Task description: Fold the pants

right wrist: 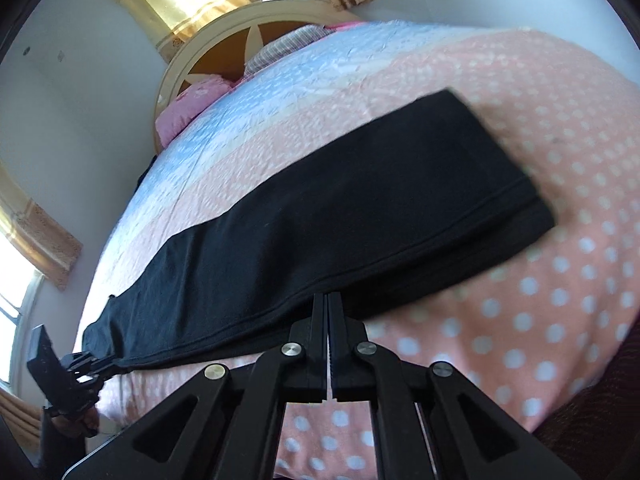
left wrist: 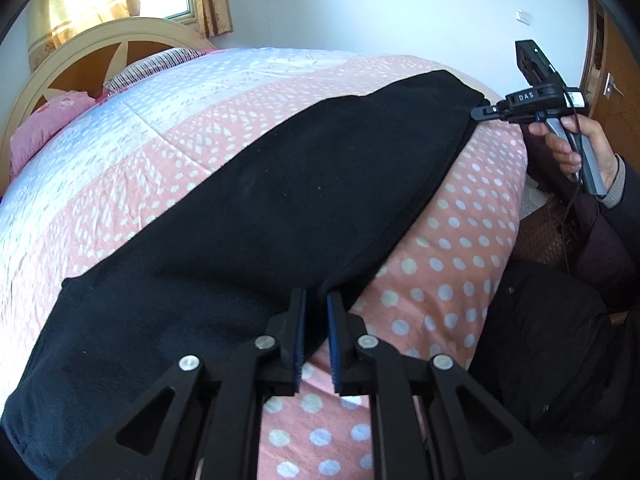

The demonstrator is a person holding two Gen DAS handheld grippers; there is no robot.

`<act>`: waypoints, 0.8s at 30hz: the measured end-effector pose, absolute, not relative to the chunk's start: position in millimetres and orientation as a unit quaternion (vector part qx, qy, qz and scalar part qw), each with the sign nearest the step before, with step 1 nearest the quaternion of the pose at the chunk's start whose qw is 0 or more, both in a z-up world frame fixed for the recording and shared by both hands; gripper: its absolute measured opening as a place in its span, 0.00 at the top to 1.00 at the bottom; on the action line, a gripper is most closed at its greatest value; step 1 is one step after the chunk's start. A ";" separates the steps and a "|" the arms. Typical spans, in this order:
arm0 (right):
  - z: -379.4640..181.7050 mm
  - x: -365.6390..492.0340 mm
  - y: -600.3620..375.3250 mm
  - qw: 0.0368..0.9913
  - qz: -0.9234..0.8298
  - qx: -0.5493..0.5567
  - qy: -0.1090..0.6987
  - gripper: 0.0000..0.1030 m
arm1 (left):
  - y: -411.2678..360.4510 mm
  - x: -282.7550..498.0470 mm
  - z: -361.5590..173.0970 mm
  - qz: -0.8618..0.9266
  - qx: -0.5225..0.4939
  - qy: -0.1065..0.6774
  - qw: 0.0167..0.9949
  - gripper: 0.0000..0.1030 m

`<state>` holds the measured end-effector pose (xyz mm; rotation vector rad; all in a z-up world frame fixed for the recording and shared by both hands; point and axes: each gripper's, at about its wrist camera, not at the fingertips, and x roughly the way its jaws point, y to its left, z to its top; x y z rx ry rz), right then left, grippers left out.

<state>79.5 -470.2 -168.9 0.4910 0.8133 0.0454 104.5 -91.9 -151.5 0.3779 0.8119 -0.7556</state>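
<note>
Black pants (left wrist: 280,184) lie stretched out lengthwise on the bed, folded leg over leg; they also show in the right wrist view (right wrist: 340,208). My left gripper (left wrist: 317,300) is shut on the pants' near edge at one end. My right gripper (right wrist: 328,300) is shut on the pants' near seam edge at the other end. In the left wrist view the right gripper (left wrist: 480,113) pinches the far corner of the pants. In the right wrist view the left gripper (right wrist: 110,362) holds the far left corner.
The bed has a pink and blue dotted quilt (left wrist: 460,280), pink pillows (left wrist: 44,128) and a curved headboard (left wrist: 92,40) under a curtained window. The person's dark clothing (left wrist: 560,340) is at the bed's right edge. A wooden door (left wrist: 616,60) stands behind.
</note>
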 end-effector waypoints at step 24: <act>-168.8 85.4 -573.1 0.865 -0.099 0.351 0.343 0.54 | -72.0 141.8 -145.4 -0.291 0.113 0.379 0.871 0.33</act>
